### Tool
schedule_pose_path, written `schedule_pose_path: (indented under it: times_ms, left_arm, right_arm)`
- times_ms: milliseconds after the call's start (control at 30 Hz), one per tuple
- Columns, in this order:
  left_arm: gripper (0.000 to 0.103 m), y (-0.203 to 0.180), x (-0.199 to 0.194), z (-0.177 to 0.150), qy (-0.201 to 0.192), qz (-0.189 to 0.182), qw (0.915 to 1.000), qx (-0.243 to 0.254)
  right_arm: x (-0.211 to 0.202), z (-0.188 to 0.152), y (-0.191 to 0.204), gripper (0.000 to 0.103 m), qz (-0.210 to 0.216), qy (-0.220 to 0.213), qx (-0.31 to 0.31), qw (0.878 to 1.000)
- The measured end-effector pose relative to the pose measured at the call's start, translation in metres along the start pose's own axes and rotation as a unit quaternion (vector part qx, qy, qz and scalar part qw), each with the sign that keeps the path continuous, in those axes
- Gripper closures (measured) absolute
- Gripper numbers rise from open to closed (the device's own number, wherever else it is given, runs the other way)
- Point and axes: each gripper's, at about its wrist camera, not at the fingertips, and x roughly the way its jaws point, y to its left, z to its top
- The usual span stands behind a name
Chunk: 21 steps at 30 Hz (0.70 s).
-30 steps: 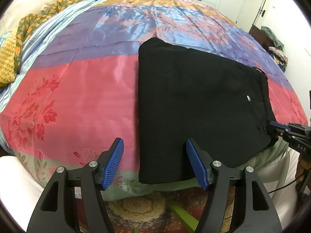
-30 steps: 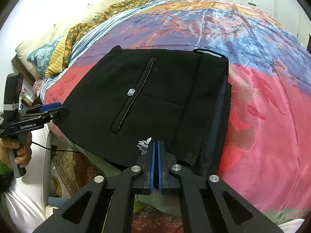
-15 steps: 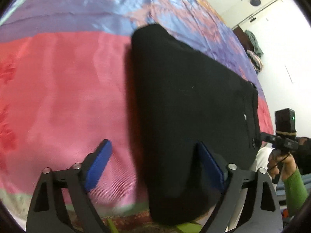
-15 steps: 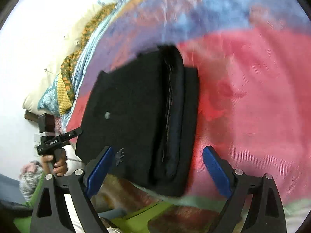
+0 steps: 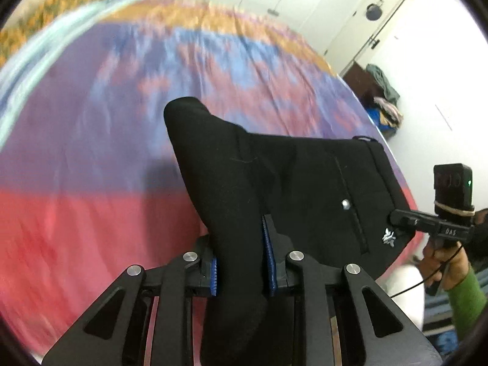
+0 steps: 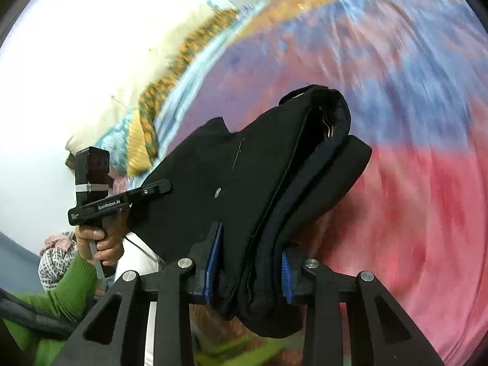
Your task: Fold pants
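Blurred bedspread (image 5: 91, 158), folded pants (image 5: 274, 177) hiding both grippers' blue pads (image 6: 213, 253)

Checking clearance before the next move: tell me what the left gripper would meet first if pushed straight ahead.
The left gripper is already shut on the folded black pants; beyond them probably the red-and-purple satin bedspread.

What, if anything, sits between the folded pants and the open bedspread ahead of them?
Nothing visible. Both grippers, whose jaws have just been closing, are clamped on the near edge of the black pants: left gripper, right gripper. Beyond the bundle, the bedspread shows only bare, blurred fabric.
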Motion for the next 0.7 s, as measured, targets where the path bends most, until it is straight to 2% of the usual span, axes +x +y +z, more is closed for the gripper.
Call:
schedule_pose_path:
  times_ms: [67, 133, 167, 200, 233, 300, 333, 400, 433, 467, 500, 633, 700]
  left_arm:
    - [0.078, 0.005, 0.005, 0.028, -0.029, 0.015, 0.9994, 0.016]
    - [0.066, 0.009, 0.024, 0.044, -0.04, 0.047, 0.9973, 0.039]
    - [0.052, 0.012, 0.037, 0.046, -0.04, 0.075, 0.9952, 0.05]
    - [0.042, 0.018, 0.048, 0.043, -0.038, 0.117, 0.9909, 0.056]
    - [0.043, 0.027, 0.059, 0.033, -0.036, 0.176, 0.982, 0.06]
    - [0.042, 0.042, 0.064, 0.005, -0.027, 0.232, 0.9702, 0.064]
    - [0.041, 0.049, 0.061, -0.013, -0.029, 0.242, 0.9676, 0.065]
    - [0.025, 0.053, 0.053, -0.043, -0.034, 0.262, 0.9621, 0.067]
    - [0.022, 0.054, 0.046, -0.062, -0.041, 0.277, 0.958, 0.062]
    - [0.018, 0.053, 0.04, -0.071, -0.047, 0.283, 0.9563, 0.057]
    - [0.015, 0.047, 0.031, -0.084, -0.054, 0.284, 0.956, 0.048]
    - [0.014, 0.023, 0.002, -0.12, -0.058, 0.241, 0.9685, 0.017]
    - [0.014, 0.008, -0.007, -0.124, -0.052, 0.235, 0.9705, 0.007]
  right_arm:
    - [0.006, 0.034, -0.009, 0.069, 0.005, -0.023, -0.003, 1.0]
    - [0.015, 0.056, -0.022, 0.066, 0.0, -0.036, -0.004, 0.999]
    - [0.021, 0.064, -0.033, 0.06, -0.011, -0.039, 0.0, 0.999]
    - [0.027, 0.07, -0.05, 0.056, -0.027, -0.034, 0.013, 0.999]
    - [0.03, 0.07, -0.064, 0.049, -0.059, -0.029, 0.025, 0.998]
    - [0.022, 0.059, -0.095, 0.048, -0.155, -0.018, 0.042, 0.987]
    - [0.016, 0.05, -0.103, 0.048, -0.184, -0.011, 0.044, 0.982]
    - [-0.008, 0.021, -0.106, 0.043, -0.239, -0.014, 0.028, 0.971]
    - [-0.015, 0.011, -0.103, 0.032, -0.252, -0.017, 0.02, 0.967]
    - [-0.024, -0.003, -0.095, 0.011, -0.27, -0.02, 0.011, 0.963]
    - [-0.032, -0.018, -0.082, 0.001, -0.285, -0.028, -0.001, 0.958]
    - [-0.039, -0.047, -0.025, 0.0, -0.302, -0.045, -0.038, 0.952]
    - [-0.032, -0.066, 0.011, 0.0, -0.306, -0.056, -0.055, 0.949]
